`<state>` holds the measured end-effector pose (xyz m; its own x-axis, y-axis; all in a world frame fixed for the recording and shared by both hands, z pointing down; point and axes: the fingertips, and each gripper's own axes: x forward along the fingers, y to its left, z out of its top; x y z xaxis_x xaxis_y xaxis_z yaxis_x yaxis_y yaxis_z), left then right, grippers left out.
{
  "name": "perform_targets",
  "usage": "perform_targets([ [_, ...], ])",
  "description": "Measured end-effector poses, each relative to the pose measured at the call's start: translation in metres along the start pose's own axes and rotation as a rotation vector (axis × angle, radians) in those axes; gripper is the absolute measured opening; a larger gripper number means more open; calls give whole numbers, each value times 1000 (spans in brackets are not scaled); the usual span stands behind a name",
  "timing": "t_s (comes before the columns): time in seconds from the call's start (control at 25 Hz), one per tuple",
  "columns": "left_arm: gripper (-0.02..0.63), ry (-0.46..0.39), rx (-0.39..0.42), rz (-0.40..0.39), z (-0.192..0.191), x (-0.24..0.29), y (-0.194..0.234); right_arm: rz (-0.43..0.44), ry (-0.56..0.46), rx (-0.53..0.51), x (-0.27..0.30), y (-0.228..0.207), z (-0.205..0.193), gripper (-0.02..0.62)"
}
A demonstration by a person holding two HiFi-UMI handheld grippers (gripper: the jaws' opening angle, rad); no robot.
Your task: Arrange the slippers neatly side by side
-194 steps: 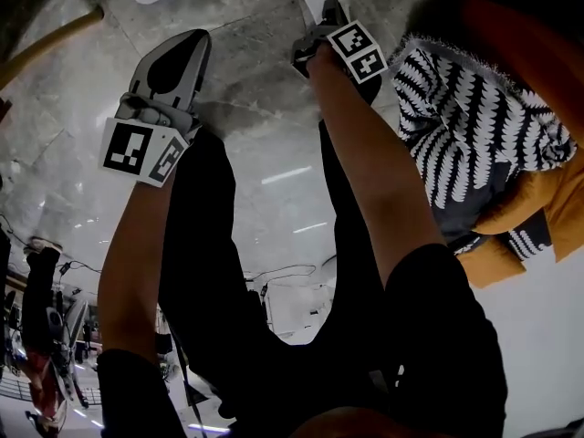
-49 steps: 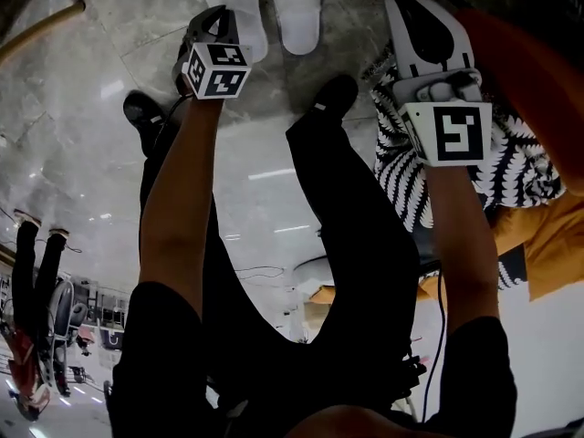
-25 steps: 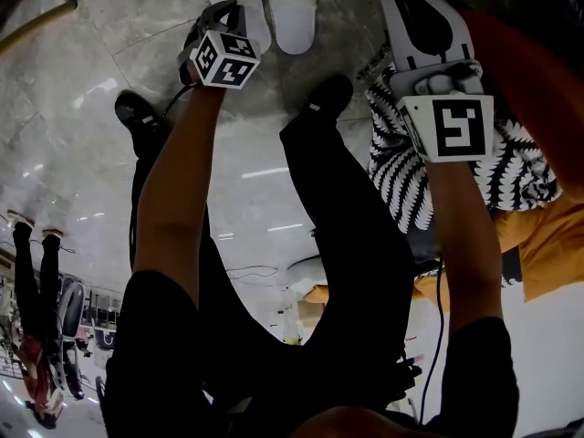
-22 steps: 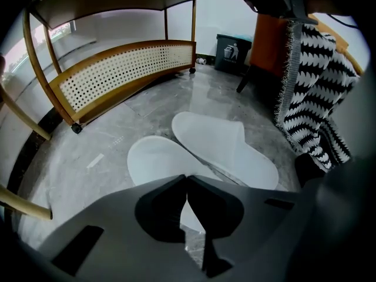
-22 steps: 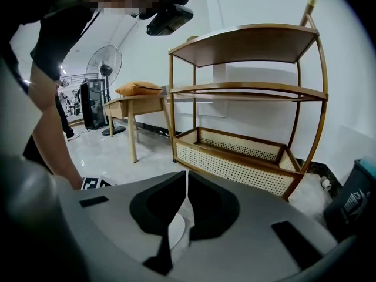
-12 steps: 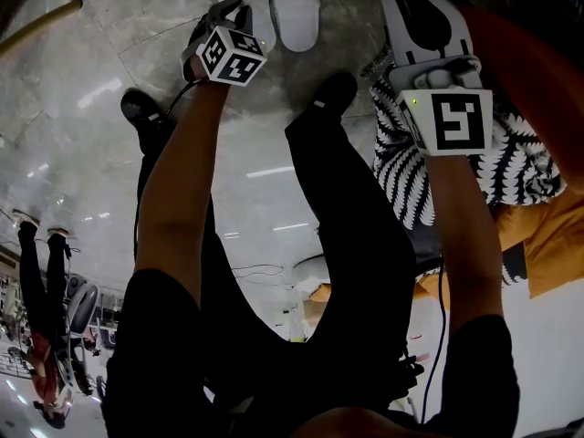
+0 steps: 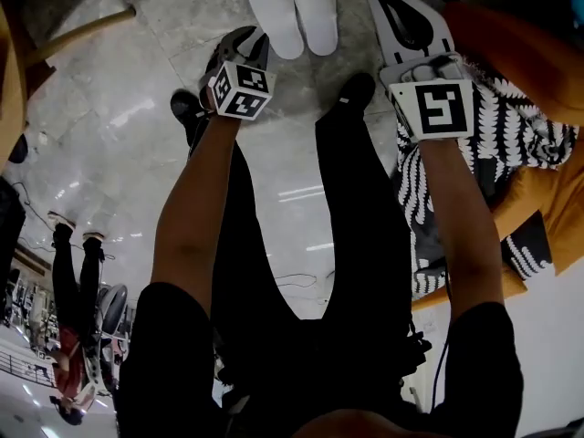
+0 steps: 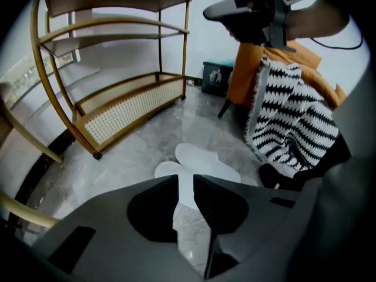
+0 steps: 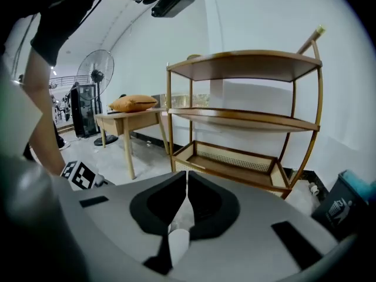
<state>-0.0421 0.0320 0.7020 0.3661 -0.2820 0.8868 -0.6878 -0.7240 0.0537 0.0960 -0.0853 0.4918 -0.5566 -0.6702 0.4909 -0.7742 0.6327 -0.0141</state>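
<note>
Two white slippers (image 7: 294, 12) lie on the grey marble floor (image 7: 119, 135), flank to flank and touching along their inner sides, just ahead of my black shoes (image 7: 356, 89). In the head view they sit between my two tongs, close beyond the tip of the left gripper (image 7: 245, 39).

The left gripper's jaws have just been opening. In the left gripper view they stand apart with a clear gap and nothing in it; only the slippers and the floor below show through it. The tongs hang above the pair, off it.

My right gripper (image 7: 391, 3) is held out to the side, over the black-and-white patterned throw (image 7: 511, 135) on the orange chair (image 7: 547, 208). Its jaws are drawn together to a thin slit and hold nothing I can make out. It faces a wooden shelf rack (image 9: 247, 116).
</note>
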Motion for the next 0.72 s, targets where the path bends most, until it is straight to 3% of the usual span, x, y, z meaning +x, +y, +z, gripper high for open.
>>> perform_targets([
  [0.24, 15, -257, 15, -21, 107, -147, 25, -104, -45, 27, -41, 19, 96, 38],
  [0.48, 15, -571, 75, -116, 221, -325, 30, -154, -122, 61, -104, 41, 217, 35],
  [0.72, 15, -783, 48, -154, 288, -514, 52, -163, -231, 106, -170, 82, 348, 34],
])
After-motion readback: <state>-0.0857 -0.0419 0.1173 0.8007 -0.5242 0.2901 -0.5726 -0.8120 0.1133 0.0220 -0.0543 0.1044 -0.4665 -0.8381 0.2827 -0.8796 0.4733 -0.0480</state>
